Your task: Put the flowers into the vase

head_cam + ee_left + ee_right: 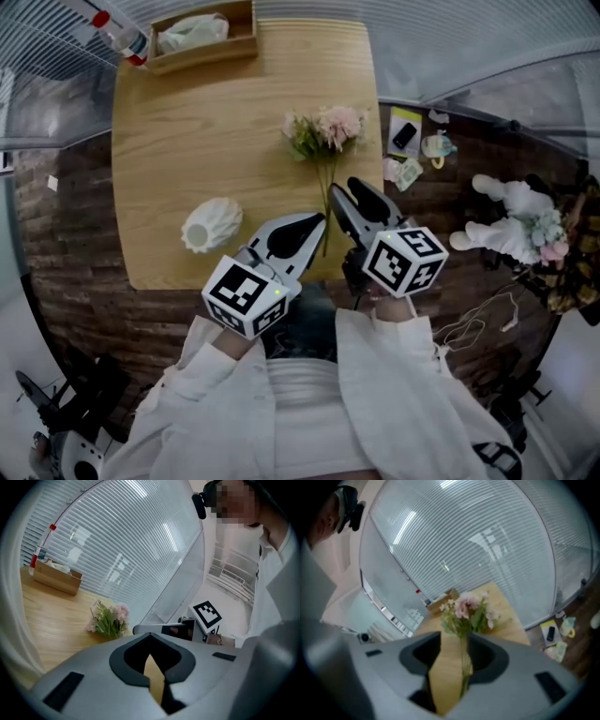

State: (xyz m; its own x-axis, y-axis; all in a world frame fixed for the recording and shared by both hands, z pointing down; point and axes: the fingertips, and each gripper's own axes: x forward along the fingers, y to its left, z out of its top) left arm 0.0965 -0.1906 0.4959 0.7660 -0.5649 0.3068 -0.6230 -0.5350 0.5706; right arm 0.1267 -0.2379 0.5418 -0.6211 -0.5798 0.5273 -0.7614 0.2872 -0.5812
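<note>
My right gripper (345,187), jaws parted, straddles the stems of the pink-and-green flower bunch (328,129), lengthwise ahead, near edge of the light wooden table (187,141).

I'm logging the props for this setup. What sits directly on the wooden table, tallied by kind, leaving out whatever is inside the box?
flower bunch: 1
white vase, lying on its side: 1
wooden box: 1
red-capped bottle: 1
Total: 4
</note>
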